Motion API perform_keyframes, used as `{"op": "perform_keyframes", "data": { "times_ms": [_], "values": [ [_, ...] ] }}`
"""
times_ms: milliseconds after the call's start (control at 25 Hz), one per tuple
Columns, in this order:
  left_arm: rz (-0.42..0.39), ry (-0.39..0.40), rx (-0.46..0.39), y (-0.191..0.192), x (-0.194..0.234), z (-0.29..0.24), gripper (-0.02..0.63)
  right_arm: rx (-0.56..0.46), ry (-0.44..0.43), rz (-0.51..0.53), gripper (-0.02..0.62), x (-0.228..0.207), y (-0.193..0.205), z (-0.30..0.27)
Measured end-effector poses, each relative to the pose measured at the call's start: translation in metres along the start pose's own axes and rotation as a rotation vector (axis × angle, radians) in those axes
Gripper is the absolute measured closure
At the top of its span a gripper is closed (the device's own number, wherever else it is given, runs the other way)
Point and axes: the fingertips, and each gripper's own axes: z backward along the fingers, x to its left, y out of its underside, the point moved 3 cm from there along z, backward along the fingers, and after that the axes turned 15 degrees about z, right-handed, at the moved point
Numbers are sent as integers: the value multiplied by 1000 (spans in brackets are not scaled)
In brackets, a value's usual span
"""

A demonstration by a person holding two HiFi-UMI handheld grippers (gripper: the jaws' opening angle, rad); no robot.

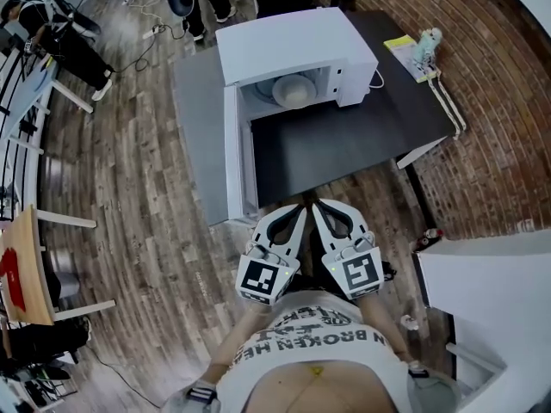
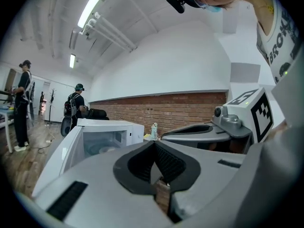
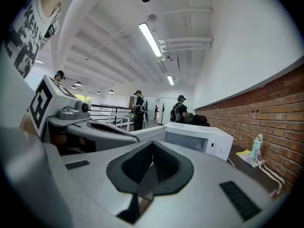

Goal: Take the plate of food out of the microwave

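Plate [image 1: 294, 93] sits inside open microwave [image 1: 301, 41], upper centre. Left gripper [image 1: 297, 212] and right gripper [image 1: 320, 209] both fully closed, empty. Open jaws before reaching in, keep plate level.

The white microwave [image 1: 297, 46] stands on the dark table [image 1: 344, 140], its door [image 1: 234, 149] swung wide open. Inside the cavity a round white plate [image 1: 293, 91] of pale food sits level, near the middle.
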Motion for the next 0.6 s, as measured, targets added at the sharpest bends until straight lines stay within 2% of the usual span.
{"op": "perform_keyframes", "data": {
  "times_ms": [200, 600],
  "values": [
    [22, -34, -20, -20, 16, -47, 600, -3, -55, 2, 588, -44, 7, -31],
    [40, -157, -71, -43, 39, -115, 600, -64, -166, 17, 588, -113, 15, -75]
  ]
}}
